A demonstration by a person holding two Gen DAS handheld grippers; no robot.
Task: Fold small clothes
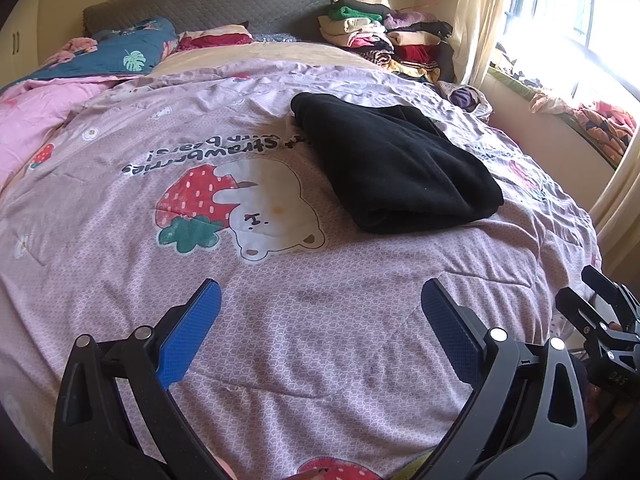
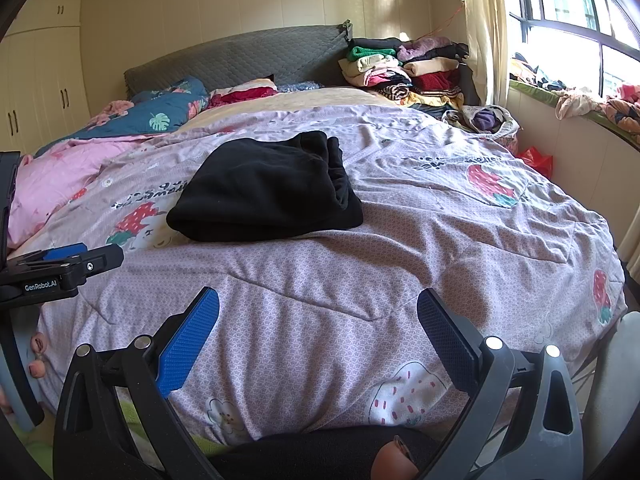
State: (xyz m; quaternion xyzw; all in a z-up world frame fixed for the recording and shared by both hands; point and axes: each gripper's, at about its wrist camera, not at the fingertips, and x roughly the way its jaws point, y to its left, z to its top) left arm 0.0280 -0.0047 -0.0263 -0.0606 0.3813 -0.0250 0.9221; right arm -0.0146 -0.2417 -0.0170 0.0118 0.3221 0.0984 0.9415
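Lying mid-frame on the strawberry-print quilt (image 1: 360, 320): one folded black garment (image 1: 394, 168); hovering lower-frame, left gripper (image 1: 320, 320) and right gripper (image 2: 318, 320), both spread wide, empty.

Black garment (image 2: 268, 192) hides part of the bear print (image 1: 272, 208); folded layers indistinct.

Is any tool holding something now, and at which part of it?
Nothing is held. The left tool and the right tool are both open and empty above the quilt; the black garment lies folded, untouched.
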